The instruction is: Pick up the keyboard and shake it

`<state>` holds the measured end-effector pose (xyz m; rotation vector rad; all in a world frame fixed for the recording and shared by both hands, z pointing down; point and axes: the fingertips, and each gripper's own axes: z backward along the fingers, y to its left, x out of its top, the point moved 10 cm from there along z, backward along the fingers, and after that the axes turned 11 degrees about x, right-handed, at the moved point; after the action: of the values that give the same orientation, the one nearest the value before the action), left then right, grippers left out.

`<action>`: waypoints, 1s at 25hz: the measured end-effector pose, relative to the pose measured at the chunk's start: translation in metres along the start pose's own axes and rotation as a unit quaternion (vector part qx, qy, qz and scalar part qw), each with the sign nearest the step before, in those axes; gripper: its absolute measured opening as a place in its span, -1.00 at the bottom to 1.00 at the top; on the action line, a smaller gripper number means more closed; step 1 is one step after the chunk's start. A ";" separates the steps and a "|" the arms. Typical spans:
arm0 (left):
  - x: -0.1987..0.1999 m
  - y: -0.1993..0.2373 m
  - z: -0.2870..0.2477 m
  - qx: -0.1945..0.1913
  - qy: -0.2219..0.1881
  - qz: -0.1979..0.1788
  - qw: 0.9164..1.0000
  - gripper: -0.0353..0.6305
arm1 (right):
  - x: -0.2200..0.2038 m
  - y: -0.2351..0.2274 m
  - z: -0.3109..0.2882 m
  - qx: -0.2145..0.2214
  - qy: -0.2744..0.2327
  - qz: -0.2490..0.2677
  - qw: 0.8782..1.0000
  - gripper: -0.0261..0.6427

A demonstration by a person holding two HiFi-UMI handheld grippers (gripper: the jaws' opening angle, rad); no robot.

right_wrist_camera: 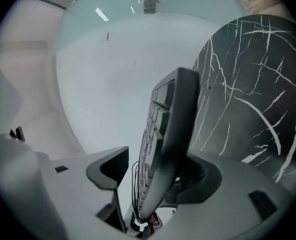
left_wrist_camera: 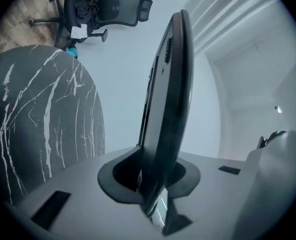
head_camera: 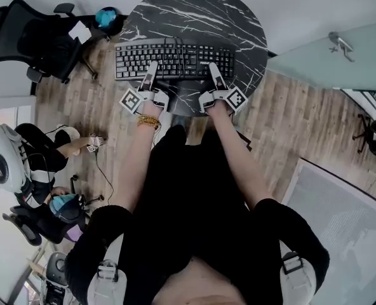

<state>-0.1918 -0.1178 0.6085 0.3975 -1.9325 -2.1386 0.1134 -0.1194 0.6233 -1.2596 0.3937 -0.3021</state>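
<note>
Wide wooden floor (head_camera: 73, 107) all around, and in the middle of it the round black marble table (head_camera: 239, 18), with an office chair (head_camera: 29, 37) parked off to the far left. Over the table's near half sits the keyboard (head_camera: 174, 60), its long axis running left to right, and it looks to be up off the marble.

Both claws are on its near long edge. The left gripper (head_camera: 151, 74) is toward the left end, the right gripper (head_camera: 214, 75) toward the right end, each reaching away from the person.

The left gripper view shows the left gripper (left_wrist_camera: 153, 179) clenched on the keyboard (left_wrist_camera: 170, 84). The right gripper view tells another story: the right gripper (right_wrist_camera: 148, 179) stands spread, with the keyboard (right_wrist_camera: 170, 129) between its jaws, leaning on the table-side one with a gap on the key side.

So the left looks to be doing the holding. I'd want the right clamped before any shake. There's plenty of open air above, and the table rim is close below.
</note>
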 end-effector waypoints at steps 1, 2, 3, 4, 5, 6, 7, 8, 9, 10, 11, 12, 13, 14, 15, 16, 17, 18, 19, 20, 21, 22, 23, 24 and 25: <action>-0.003 -0.002 -0.001 0.002 0.003 0.000 1.000 -0.67 | 0.001 0.002 -0.003 0.009 -0.002 0.001 1.000 -0.12; -0.007 -0.004 -0.002 0.004 0.006 0.002 1.000 -0.67 | 0.002 0.005 -0.007 0.016 -0.001 0.005 1.000 -0.12; -0.010 -0.005 -0.003 0.005 0.007 0.006 1.000 -0.67 | 0.002 0.008 -0.010 0.020 0.001 0.012 1.000 -0.12; -0.013 -0.006 -0.004 0.004 0.007 0.011 1.000 -0.66 | 0.002 0.011 -0.014 0.024 0.004 0.021 0.999 -0.12; -0.017 -0.008 -0.005 0.001 0.005 0.018 1.000 -0.66 | 0.001 0.014 -0.017 0.029 0.009 0.029 0.999 -0.12; -0.021 -0.009 -0.006 -0.003 0.004 0.026 1.000 -0.66 | -0.001 0.017 -0.020 0.037 0.012 0.035 0.999 -0.12; -0.025 -0.011 -0.008 -0.007 0.004 0.033 0.999 -0.66 | -0.004 0.021 -0.023 0.042 0.013 0.039 0.998 -0.12; -0.028 -0.012 -0.009 -0.012 0.005 0.039 0.999 -0.66 | -0.005 0.023 -0.025 0.044 0.009 0.040 0.998 -0.12; -0.032 -0.014 -0.011 -0.017 0.007 0.043 0.999 -0.66 | -0.007 0.025 -0.027 0.044 0.001 0.038 0.998 -0.13; -0.035 -0.017 -0.013 -0.022 0.011 0.045 0.999 -0.66 | -0.008 0.027 -0.028 0.045 -0.010 0.034 0.998 -0.13; -0.037 -0.020 -0.013 -0.026 0.014 0.044 0.999 -0.67 | -0.009 0.030 -0.029 0.049 -0.021 0.030 0.998 -0.13; -0.039 -0.022 -0.014 -0.029 0.017 0.043 0.999 -0.66 | -0.010 0.034 -0.030 0.054 -0.029 0.030 0.998 -0.17; -0.040 -0.024 -0.014 -0.030 0.019 0.042 0.999 -0.66 | -0.010 0.037 -0.030 0.060 -0.033 0.036 0.997 -0.37; -0.042 -0.024 -0.015 -0.030 0.019 0.044 0.998 -0.66 | -0.010 0.040 -0.030 0.064 -0.036 0.044 0.996 -0.44; -0.043 -0.024 -0.015 -0.031 0.017 0.049 0.998 -0.66 | -0.009 0.043 -0.030 0.068 -0.040 0.051 0.996 -0.45; -0.044 -0.024 -0.015 -0.032 0.015 0.056 0.998 -0.66 | -0.009 0.046 -0.030 0.076 -0.044 0.052 0.995 -0.46; -0.045 -0.023 -0.014 -0.032 0.013 0.065 0.997 -0.66 | -0.010 0.049 -0.031 0.089 -0.047 0.047 0.994 -0.46; -0.047 -0.023 -0.013 -0.033 0.010 0.073 0.997 -0.66 | -0.011 0.052 -0.032 0.105 -0.050 0.037 0.993 -0.46; -0.049 -0.023 -0.011 -0.034 0.004 0.081 0.996 -0.66 | -0.013 0.055 -0.034 0.121 -0.050 0.026 0.991 -0.38; -0.052 -0.022 -0.008 -0.035 -0.001 0.086 0.996 -0.66 | -0.016 0.058 -0.034 0.133 -0.048 0.019 0.990 -0.31; -0.053 -0.022 -0.006 -0.036 -0.003 0.089 0.995 -0.66 | -0.017 0.060 -0.033 0.137 -0.042 0.020 0.989 -0.29; -0.053 -0.021 -0.005 -0.037 -0.003 0.089 0.995 -0.66 | -0.017 0.061 -0.032 0.136 -0.034 0.028 0.990 -0.31; -0.052 -0.021 -0.005 -0.038 0.000 0.086 0.996 -0.66 | -0.016 0.062 -0.032 0.132 -0.026 0.036 0.990 -0.37; -0.050 -0.022 -0.006 -0.040 0.005 0.081 0.996 -0.66 | -0.015 0.062 -0.032 0.128 -0.021 0.043 0.991 -0.41; -0.048 -0.023 -0.008 -0.042 0.009 0.074 0.996 -0.66 | -0.014 0.061 -0.031 0.125 -0.022 0.046 0.991 -0.41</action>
<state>-0.1440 -0.1058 0.5868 0.2477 -1.7950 -2.1053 0.0873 -0.1222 0.5586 -0.9982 0.3639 -0.2360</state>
